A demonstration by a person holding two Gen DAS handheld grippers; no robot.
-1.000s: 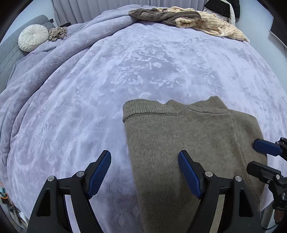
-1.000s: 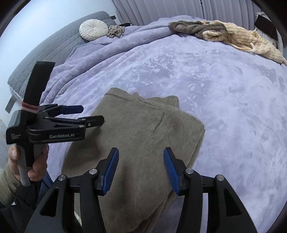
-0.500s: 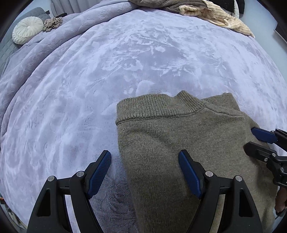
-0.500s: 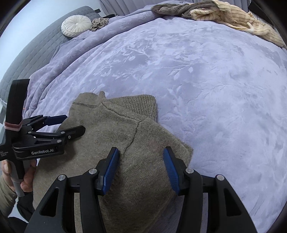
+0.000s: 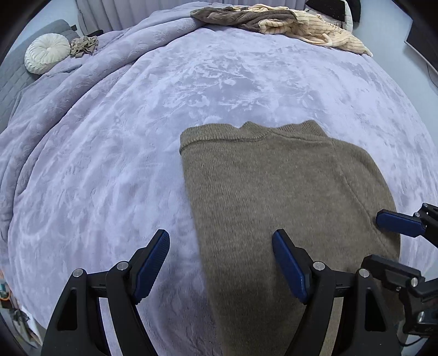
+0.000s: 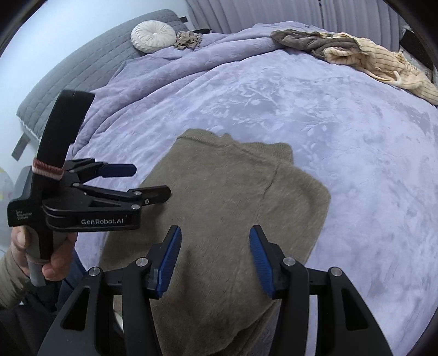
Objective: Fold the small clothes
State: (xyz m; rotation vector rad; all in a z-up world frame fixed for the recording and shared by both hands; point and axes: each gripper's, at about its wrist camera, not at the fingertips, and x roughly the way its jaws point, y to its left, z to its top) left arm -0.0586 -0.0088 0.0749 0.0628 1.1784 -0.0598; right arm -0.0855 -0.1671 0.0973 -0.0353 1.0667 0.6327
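Both grippers have drawn back since a moment ago; the left gripper (image 5: 220,263) and right gripper (image 6: 215,261) hover with jaws apart, empty. Centre-frame, the olive-brown knitted sweater (image 5: 273,191) lies partly folded on the plush lilac embossed blanket (image 5: 137,123). Soft, limp and light, it looks best pinched at its ribbed hem corners.

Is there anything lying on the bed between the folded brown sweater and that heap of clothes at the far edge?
No. In both wrist views only bare lavender blanket separates the olive-brown knit sweater from the grey and cream-striped clothes heap.
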